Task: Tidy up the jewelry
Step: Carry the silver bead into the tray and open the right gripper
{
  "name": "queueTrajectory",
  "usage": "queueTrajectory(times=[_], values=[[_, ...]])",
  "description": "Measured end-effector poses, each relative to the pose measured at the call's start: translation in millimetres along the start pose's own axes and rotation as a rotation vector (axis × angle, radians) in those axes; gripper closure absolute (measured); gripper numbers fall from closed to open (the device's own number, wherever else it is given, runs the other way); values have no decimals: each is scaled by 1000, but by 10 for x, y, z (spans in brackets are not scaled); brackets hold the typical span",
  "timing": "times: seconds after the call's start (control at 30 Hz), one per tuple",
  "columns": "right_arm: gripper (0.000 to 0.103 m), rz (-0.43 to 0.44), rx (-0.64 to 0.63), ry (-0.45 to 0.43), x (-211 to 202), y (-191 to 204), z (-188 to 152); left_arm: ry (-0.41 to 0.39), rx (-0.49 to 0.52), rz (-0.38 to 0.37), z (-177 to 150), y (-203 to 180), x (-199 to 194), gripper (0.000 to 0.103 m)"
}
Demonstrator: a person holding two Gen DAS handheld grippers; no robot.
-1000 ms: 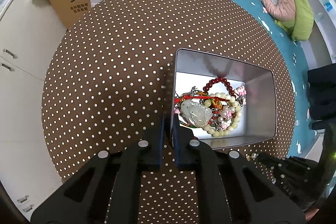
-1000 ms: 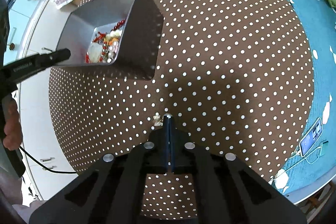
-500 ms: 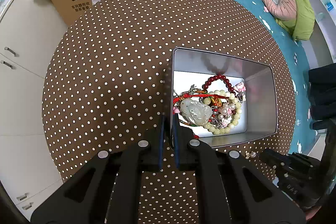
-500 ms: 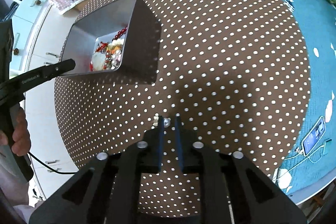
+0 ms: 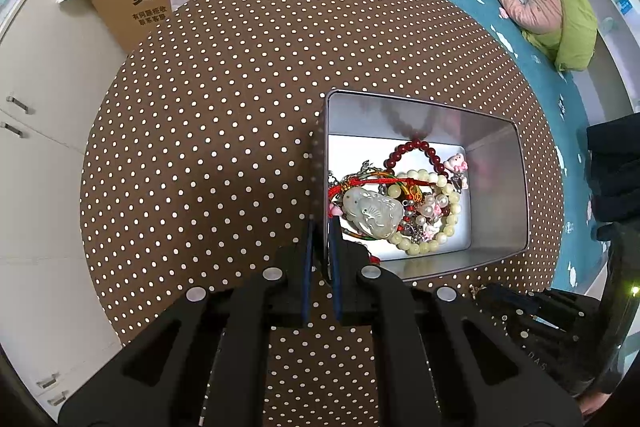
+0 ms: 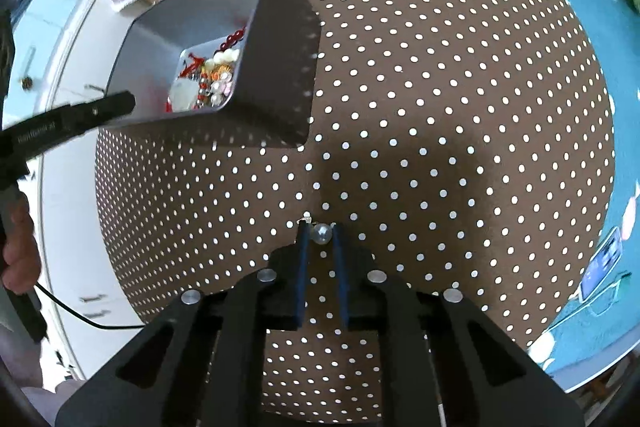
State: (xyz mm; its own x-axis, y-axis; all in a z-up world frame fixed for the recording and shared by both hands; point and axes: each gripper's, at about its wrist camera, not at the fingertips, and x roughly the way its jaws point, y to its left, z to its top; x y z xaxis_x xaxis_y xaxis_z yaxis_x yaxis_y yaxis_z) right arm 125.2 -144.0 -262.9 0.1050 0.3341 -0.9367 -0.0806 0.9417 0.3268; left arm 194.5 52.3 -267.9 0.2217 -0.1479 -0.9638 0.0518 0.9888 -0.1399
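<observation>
Left wrist view: clamping the near-left wall of the silver tin with the left gripper, one blue finger outside the wall and the other inside, closed narrow on the metal. Sitting on the brown polka-dot counter, right of centre, with the tin's open top facing up. Lying heaped on the tin floor toward its near-left corner: a pale carved jade pendant, a dark red bead bracelet, a cream bead bracelet, red cord and small pink charms, all tangled and touching. Showing at the near right edge, just beyond the tin's near wall, the dark body of the other tool. Right wrist view: hovering low over the near part of the counter, the right gripper with fingers parted narrowly, a small silver bead sitting between the tips, apparently not pinched. Lying just far-left of the left tip, a tiny pale piece, too small to identify. Standing at far left, well apart from the bead, the tin with the left tool's finger at its near corner.
</observation>
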Motion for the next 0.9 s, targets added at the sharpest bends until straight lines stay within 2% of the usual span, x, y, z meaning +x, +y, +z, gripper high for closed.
queueTrajectory(times=[0.23,0.4,0.57,0.73,0.9], values=[[94,-16,-9,-12,-19,121,66,0,0,1,0,-4,0,96],[94,-20,11,-58,-255,93,-30,2,-14,-14,5,26,-1,96],[94,-17,8,-127,-532,104,26,2,-19,-24,10,56,-6,96],[94,5,-38,-206,-799,280,197,3,-19,-29,19,76,-3,96],[94,34,-120,-201,-725,563,432,6,-21,-36,38,100,5,95]])
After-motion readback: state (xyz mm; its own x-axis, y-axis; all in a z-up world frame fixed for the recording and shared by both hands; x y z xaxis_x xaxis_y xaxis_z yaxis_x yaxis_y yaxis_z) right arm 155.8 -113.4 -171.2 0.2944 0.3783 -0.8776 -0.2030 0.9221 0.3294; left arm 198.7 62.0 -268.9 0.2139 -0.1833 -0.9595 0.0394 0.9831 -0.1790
